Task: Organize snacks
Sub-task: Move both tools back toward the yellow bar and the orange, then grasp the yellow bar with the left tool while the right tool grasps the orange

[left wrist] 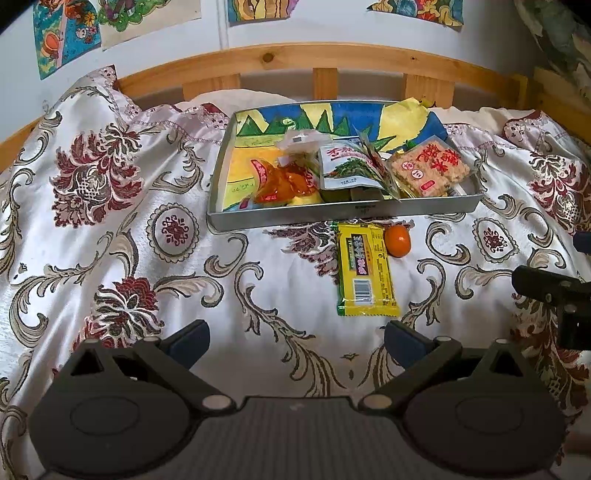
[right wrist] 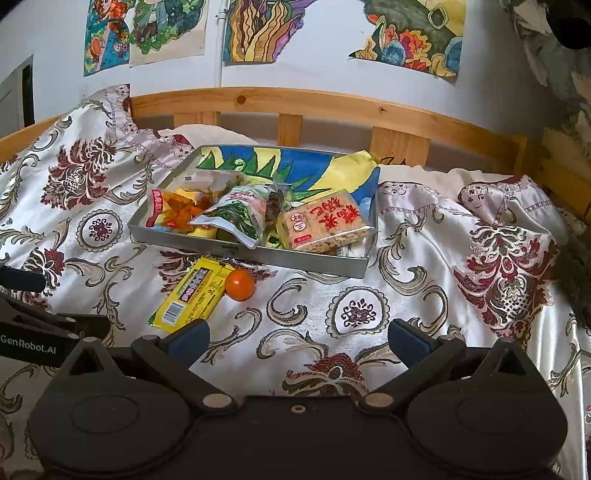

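Observation:
A metal tray (left wrist: 343,215) (right wrist: 317,263) lined with a coloured drawing sits on the bed. It holds an orange snack bag (left wrist: 284,181) (right wrist: 173,208), a green-and-white pouch (left wrist: 351,166) (right wrist: 236,214) and a rice cracker pack (left wrist: 430,168) (right wrist: 325,223). In front of the tray lie a yellow snack bar (left wrist: 365,269) (right wrist: 194,299) and a small orange (left wrist: 398,240) (right wrist: 239,284). My left gripper (left wrist: 297,341) is open and empty, near of the bar. My right gripper (right wrist: 299,341) is open and empty, right of the bar.
A floral satin bedspread (left wrist: 110,240) (right wrist: 461,277) covers the bed. A wooden headboard rail (left wrist: 295,55) (right wrist: 314,105) runs behind the tray. Drawings (right wrist: 258,29) hang on the wall. The right gripper's body shows at the left wrist view's right edge (left wrist: 554,288).

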The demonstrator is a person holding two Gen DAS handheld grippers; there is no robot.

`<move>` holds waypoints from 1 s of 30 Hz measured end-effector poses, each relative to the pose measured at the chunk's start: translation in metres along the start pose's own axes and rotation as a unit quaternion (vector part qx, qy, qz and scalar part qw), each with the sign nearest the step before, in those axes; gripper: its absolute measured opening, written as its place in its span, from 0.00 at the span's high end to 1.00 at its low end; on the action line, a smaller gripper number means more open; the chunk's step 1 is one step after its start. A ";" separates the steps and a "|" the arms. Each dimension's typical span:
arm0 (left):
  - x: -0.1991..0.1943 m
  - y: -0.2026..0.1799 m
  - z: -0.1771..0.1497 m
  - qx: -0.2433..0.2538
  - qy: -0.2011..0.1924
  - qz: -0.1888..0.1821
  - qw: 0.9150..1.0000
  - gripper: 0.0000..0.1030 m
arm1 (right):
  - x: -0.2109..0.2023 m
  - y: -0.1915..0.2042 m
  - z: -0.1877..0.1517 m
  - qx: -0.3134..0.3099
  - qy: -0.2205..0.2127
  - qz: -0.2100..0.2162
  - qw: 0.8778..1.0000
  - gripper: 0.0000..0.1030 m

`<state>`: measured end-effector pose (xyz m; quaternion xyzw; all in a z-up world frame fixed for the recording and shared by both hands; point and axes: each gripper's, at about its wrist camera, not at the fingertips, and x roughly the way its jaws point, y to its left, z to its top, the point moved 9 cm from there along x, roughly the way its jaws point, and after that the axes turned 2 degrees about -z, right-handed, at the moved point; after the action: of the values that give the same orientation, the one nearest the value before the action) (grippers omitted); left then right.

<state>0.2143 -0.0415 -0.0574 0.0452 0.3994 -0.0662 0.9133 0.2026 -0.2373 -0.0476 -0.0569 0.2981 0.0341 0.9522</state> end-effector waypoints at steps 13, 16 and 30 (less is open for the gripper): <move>0.011 0.003 0.003 -0.010 0.004 -0.001 1.000 0.00 | 0.012 -0.001 0.008 0.008 -0.005 -0.001 1.000 0.01; 0.014 0.003 0.004 -0.012 0.004 -0.001 1.000 0.00 | 0.017 -0.001 0.009 0.010 -0.005 -0.002 1.000 0.01; 0.033 0.006 0.015 -0.037 0.006 0.004 0.999 0.00 | 0.045 -0.011 0.014 0.022 -0.008 -0.018 1.000 0.01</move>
<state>0.2479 -0.0405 -0.0712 0.0137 0.4072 -0.0477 0.9120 0.2489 -0.2449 -0.0612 -0.0408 0.2902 0.0106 0.9560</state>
